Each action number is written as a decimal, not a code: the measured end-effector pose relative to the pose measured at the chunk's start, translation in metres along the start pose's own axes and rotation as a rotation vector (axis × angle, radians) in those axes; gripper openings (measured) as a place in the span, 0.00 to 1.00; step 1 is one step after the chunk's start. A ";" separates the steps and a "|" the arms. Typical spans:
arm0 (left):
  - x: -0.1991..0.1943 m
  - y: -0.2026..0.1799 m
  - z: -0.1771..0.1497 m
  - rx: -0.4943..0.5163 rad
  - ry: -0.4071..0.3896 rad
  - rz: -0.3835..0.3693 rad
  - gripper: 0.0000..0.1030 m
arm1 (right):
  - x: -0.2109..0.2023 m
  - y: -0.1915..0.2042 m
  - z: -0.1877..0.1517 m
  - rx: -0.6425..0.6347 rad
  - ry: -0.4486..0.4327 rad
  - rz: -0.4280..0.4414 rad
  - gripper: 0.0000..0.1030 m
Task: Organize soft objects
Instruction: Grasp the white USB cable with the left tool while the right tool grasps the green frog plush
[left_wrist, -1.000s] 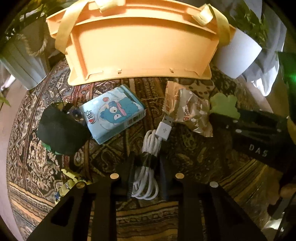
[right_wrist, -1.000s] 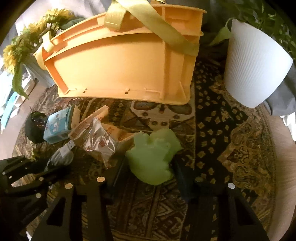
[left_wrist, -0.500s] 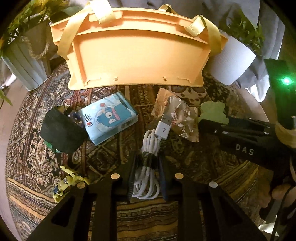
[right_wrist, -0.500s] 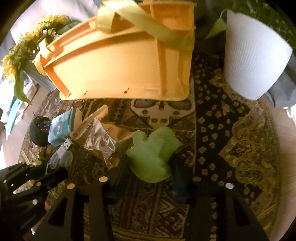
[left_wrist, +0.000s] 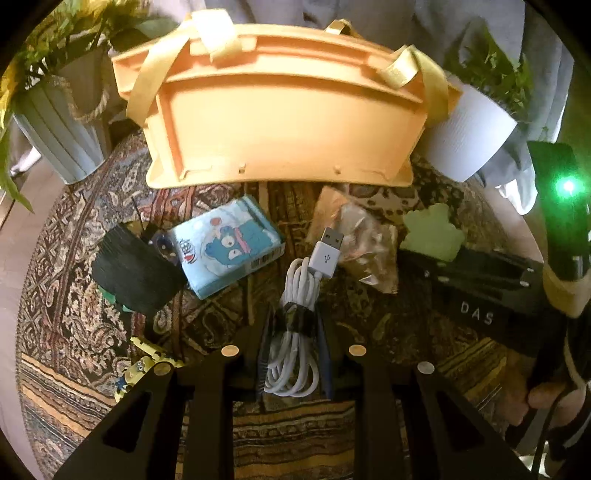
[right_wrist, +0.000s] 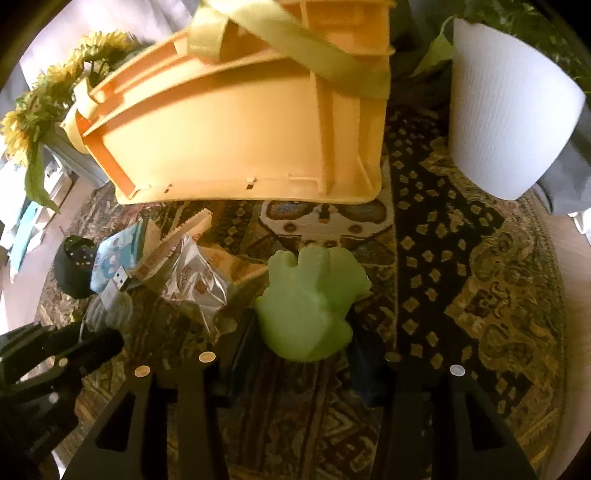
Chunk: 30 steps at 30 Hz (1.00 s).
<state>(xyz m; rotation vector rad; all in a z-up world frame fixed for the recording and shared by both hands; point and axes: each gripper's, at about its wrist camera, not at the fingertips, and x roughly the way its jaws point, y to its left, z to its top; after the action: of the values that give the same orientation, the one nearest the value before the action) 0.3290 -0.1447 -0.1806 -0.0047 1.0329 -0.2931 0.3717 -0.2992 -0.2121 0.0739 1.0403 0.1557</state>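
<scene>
Both grippers loaded, basket straight ahead

Nearest you, your left gripper (left_wrist: 293, 354) is clamped tight on the white cable bundle (left_wrist: 295, 328), gripping near its dark band with the plug end sticking out forward; your right gripper (right_wrist: 303, 354) has just been closing and its jaws now sit against the sides of the green soft toy (right_wrist: 312, 302), which looks held rather than loose. Just past them on the rug (right_wrist: 480, 295) lie the snack packet (left_wrist: 364, 251), the blue tissue pack (left_wrist: 227, 245) and a dark pouch (left_wrist: 133, 273). Beyond those stands the orange basket (left_wrist: 288, 125), between two plant pots. Lift both loads clear of the packet before you carry forward, rise above the basket's rim and straps, and keep the toy squeezed gently so it doesn't slip.
</scene>
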 end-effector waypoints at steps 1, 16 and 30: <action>-0.004 -0.002 0.001 0.000 -0.009 -0.007 0.23 | -0.005 -0.001 -0.002 0.000 -0.011 -0.002 0.43; -0.031 -0.009 0.011 -0.009 -0.089 -0.044 0.23 | -0.042 -0.003 0.003 0.024 -0.077 0.021 0.34; -0.019 -0.009 0.030 -0.047 -0.105 -0.002 0.23 | -0.011 -0.009 0.032 0.011 -0.090 0.025 0.61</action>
<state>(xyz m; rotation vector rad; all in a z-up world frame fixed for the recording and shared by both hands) 0.3432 -0.1529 -0.1480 -0.0630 0.9357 -0.2678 0.3945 -0.3093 -0.1881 0.1029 0.9504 0.1685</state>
